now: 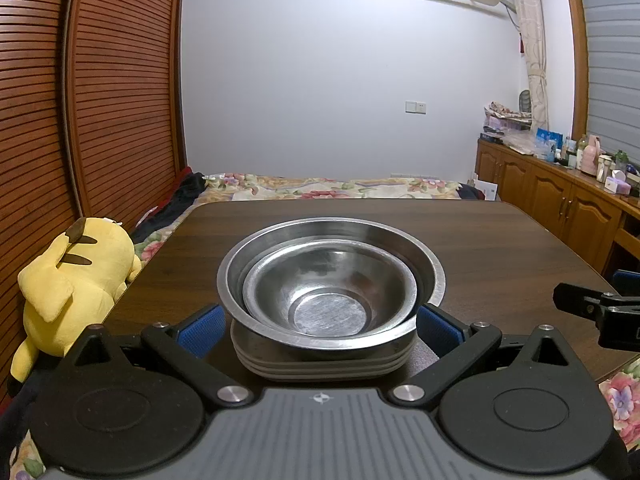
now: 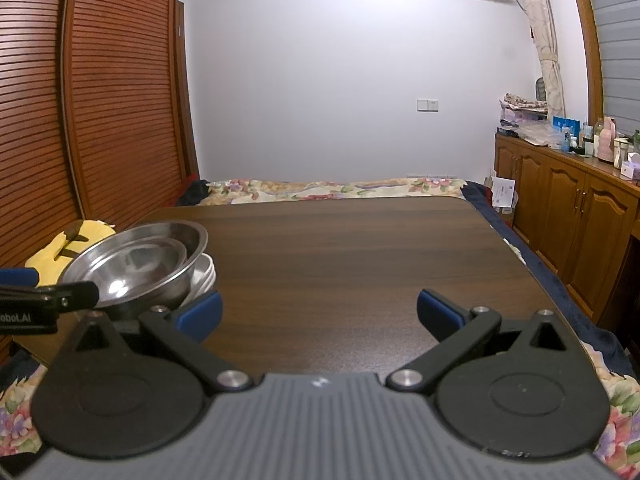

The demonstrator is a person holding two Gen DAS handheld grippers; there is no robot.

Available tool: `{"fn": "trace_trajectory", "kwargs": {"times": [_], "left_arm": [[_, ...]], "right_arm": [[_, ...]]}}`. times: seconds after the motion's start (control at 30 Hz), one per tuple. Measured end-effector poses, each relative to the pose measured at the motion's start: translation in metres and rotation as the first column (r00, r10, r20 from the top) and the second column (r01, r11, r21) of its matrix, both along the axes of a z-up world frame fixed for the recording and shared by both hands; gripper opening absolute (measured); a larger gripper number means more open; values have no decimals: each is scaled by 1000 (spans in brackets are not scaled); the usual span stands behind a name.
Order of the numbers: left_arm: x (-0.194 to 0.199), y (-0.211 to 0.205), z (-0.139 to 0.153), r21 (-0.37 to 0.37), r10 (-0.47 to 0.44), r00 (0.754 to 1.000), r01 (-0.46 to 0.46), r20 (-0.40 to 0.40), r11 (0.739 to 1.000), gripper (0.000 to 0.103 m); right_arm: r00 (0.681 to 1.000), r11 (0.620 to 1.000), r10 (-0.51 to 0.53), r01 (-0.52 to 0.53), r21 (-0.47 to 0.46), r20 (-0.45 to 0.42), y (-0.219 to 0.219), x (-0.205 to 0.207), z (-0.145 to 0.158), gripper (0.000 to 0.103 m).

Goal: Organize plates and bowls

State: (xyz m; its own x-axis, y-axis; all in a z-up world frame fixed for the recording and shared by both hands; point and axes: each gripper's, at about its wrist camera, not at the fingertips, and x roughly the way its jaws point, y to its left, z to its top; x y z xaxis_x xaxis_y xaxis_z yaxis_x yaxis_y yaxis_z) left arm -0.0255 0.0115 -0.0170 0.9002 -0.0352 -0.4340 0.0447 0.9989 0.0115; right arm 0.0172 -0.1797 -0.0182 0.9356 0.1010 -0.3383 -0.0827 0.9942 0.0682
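A small steel bowl [image 1: 328,284] nests inside a larger steel bowl [image 1: 424,268], and both sit on a stack of pale plates [image 1: 320,368] on the dark wooden table [image 1: 500,248]. My left gripper [image 1: 318,330] is open, its blue pads [image 1: 200,330] on either side of the plate stack near the front table edge. The right wrist view shows the same bowls [image 2: 132,264] and plates [image 2: 206,274] at the left. My right gripper [image 2: 319,312] stands open over bare tabletop, with nothing between its fingers.
A yellow plush toy [image 1: 76,276] lies just off the table's left edge. Beyond the table's far edge is a bed with a floral cover [image 1: 320,188]. Wooden cabinets [image 2: 580,220] topped with bottles line the right side, and louvered doors [image 1: 80,100] the left.
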Motion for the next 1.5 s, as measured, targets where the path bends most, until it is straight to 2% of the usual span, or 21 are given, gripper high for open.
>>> {"fn": "trace_trajectory", "kwargs": {"times": [1.5], "left_arm": [[0, 1, 0, 0, -1, 1000, 1, 1, 1000, 103]], "right_arm": [[1000, 1000, -12, 12, 12, 6, -2, -1, 0, 103]]}}
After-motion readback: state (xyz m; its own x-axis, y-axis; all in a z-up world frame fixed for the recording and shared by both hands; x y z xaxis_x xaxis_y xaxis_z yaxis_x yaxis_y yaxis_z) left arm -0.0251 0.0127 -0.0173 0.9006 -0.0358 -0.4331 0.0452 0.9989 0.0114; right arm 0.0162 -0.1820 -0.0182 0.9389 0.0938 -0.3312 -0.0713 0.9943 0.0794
